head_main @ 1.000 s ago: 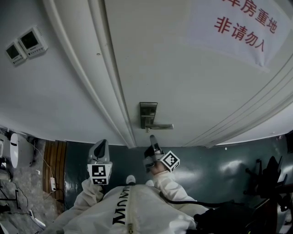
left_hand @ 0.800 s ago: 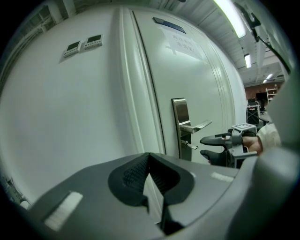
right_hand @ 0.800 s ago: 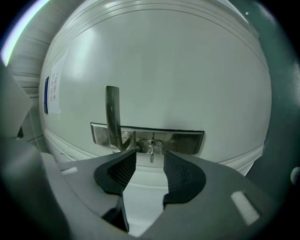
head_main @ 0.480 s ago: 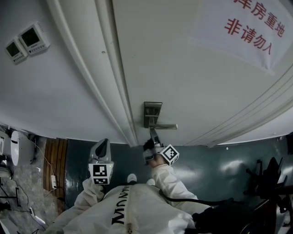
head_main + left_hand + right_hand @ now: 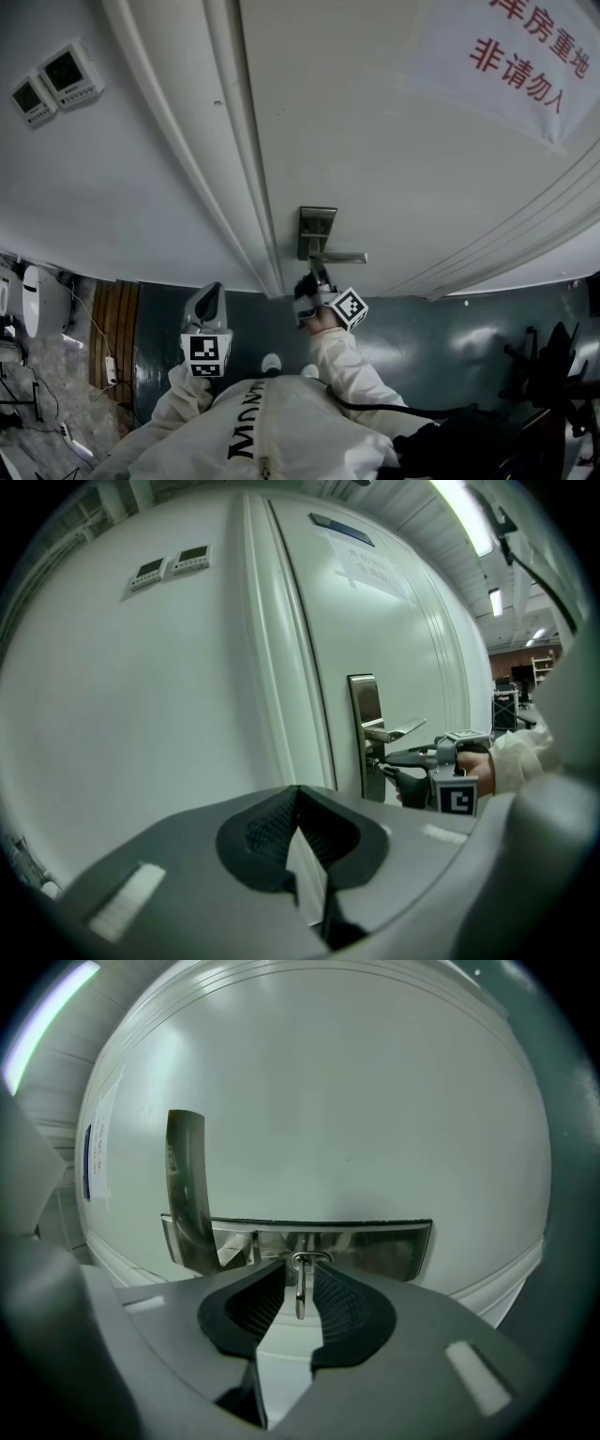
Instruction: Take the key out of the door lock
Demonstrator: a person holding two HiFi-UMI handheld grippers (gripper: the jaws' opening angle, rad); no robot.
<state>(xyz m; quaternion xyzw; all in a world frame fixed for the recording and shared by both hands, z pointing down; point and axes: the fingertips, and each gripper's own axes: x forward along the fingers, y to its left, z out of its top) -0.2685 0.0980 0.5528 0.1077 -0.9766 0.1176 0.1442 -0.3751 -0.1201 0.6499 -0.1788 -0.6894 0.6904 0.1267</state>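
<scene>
- While my right tongs [image 5: 299,1269] have just been closing, the key [image 5: 299,1293] sits between them, not pinched yet.
- It is in the door lock [image 5: 316,232].
- My left tongs [image 5: 298,791] are pressed together, holding nothing.

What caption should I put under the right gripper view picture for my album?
Right gripper, jaws just closing around the key in the door lock.

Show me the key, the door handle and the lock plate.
key [image 5: 299,1290]: right gripper view, on its thin lower part.
door handle [image 5: 345,257]: head view, on the middle of the lever.
lock plate [image 5: 317,221]: head view, on its bare upper half.
</scene>
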